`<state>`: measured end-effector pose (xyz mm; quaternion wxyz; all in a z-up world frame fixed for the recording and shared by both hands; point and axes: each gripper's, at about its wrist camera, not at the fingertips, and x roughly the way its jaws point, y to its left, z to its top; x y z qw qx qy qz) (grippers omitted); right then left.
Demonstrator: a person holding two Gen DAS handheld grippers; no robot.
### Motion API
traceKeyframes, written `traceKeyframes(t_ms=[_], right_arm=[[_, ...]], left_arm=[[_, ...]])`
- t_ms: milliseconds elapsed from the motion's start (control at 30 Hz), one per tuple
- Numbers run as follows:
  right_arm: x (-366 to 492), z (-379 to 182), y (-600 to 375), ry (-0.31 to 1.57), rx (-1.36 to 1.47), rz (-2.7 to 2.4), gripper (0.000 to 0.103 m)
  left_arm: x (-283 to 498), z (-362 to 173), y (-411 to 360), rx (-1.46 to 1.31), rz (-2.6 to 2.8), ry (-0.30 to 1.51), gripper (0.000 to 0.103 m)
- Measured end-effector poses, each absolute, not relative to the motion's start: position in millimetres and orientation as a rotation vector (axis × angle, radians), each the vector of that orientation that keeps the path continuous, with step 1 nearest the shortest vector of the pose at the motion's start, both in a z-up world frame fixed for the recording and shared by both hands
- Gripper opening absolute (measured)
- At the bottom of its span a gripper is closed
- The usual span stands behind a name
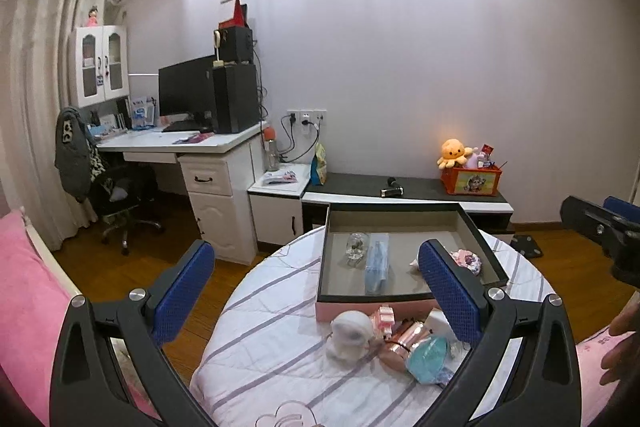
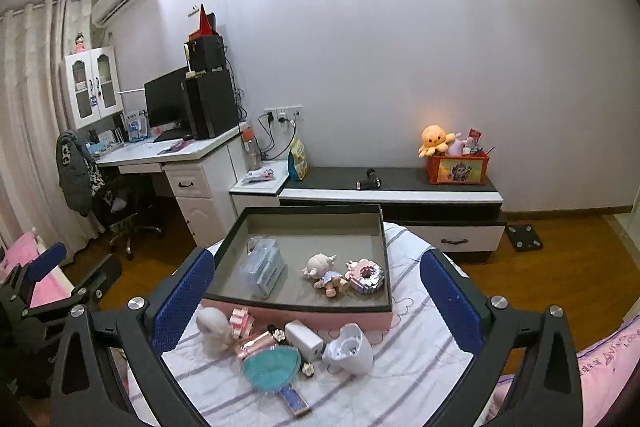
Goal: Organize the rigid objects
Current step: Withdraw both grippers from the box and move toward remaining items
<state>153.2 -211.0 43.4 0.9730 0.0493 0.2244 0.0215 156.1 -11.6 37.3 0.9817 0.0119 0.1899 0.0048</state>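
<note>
where claw (image 2: pixel 316 301) gapes: mirror (image 2: pixel 272 365) between

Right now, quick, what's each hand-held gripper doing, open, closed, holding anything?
Left hand-held gripper: open, holding nothing, above the table.
Right hand-held gripper: open, holding nothing.

A round bench (image 2: pixel 420 339) has a white cloth with grey stripes over it. A big flat box (image 2: pixel 352 319) with pink sides sits on the far part of it.

In front of the box, small things lie close together on the cloth. On the left is a white figure (image 2: pixel 214 331), with a pink block toy (image 2: pixel 241 321) touching it. Next comes a shiny pink tube (image 2: pixel 256 341), then a white charger (image 2: pixel 304 339). A teal hand mirror (image 2: pixel 272 367) lies nearest. A white cup thing (image 2: pixel 352 349) lies on its side at the right.
</note>
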Motion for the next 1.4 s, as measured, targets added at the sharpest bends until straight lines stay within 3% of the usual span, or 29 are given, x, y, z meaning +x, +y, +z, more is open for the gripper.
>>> traceKeyframes(t_ms=[367, 1033, 1400], right_arm=[[89.3, 19.5, -220.6, 0.457, 0.093, 0.003, 0.103], [93.3, 9.4, -216.5, 0.491, 0.087, 0.018, 0.103], [116.7, -17.4, -224.1, 0.581, 0.087, -0.001, 0.103]], left_arm=[[97.2, 19.4, -10.3, 0.008, -0.007, 0.393, 0.103], [99.2, 15.2, -12.8, 0.013, -0.009, 0.428, 0.103], [126.4, -19.0, -10.0, 0.022, 0.001, 0.516, 0.103]])
